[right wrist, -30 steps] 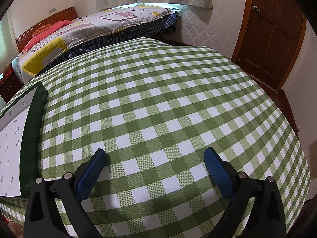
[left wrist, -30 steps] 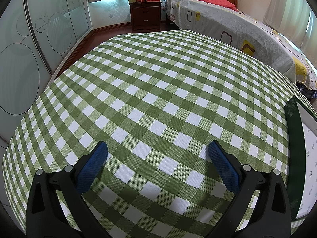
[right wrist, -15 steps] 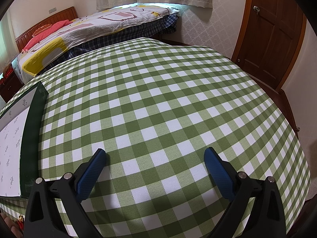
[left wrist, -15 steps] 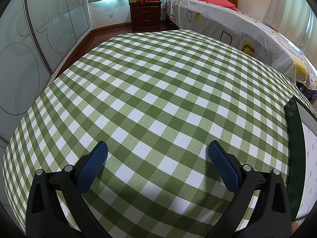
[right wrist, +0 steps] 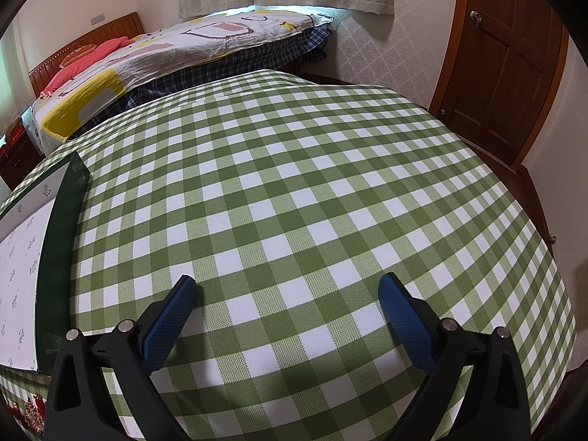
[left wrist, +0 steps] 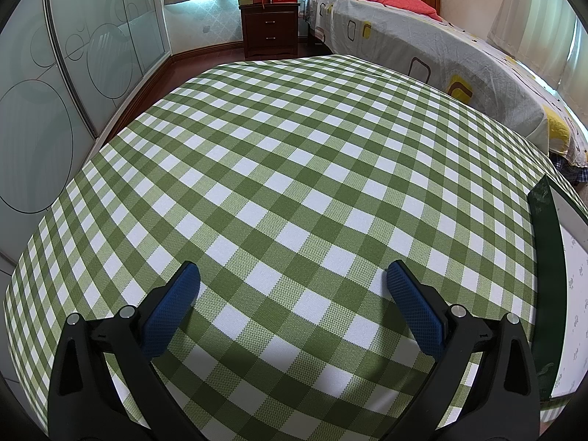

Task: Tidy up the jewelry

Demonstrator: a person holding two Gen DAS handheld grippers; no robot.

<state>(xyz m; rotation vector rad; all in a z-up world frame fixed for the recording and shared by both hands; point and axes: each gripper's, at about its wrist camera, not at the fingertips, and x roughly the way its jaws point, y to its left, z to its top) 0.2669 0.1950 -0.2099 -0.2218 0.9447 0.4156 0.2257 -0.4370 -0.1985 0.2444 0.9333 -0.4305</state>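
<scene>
One table under a green-and-white checked cloth (left wrist: 294,169) is shown in both views. One dark green box with a white patterned lid (left wrist: 544,242) is recorded at the table's edge, at far right in the left wrist view and at far left in the right wrist view (right wrist: 55,242).

Left gripper (left wrist: 293,275): two blue-padded fingers, spread wide, nothing held, poised over bare cloth. Right gripper (right wrist: 288,286): two fingers, likewise wide apart and empty.

Seen only from the left wrist: one dark wooden nightstand (left wrist: 270,29) and frosted sliding doors (left wrist: 92,44). Seen only from the right wrist: one brown door (right wrist: 503,58) and a small cluster of red and gold jewelry (right wrist: 31,408) at the lower left, near the box; pieces cannot be counted. One bed (right wrist: 183,47) appears in both.
</scene>
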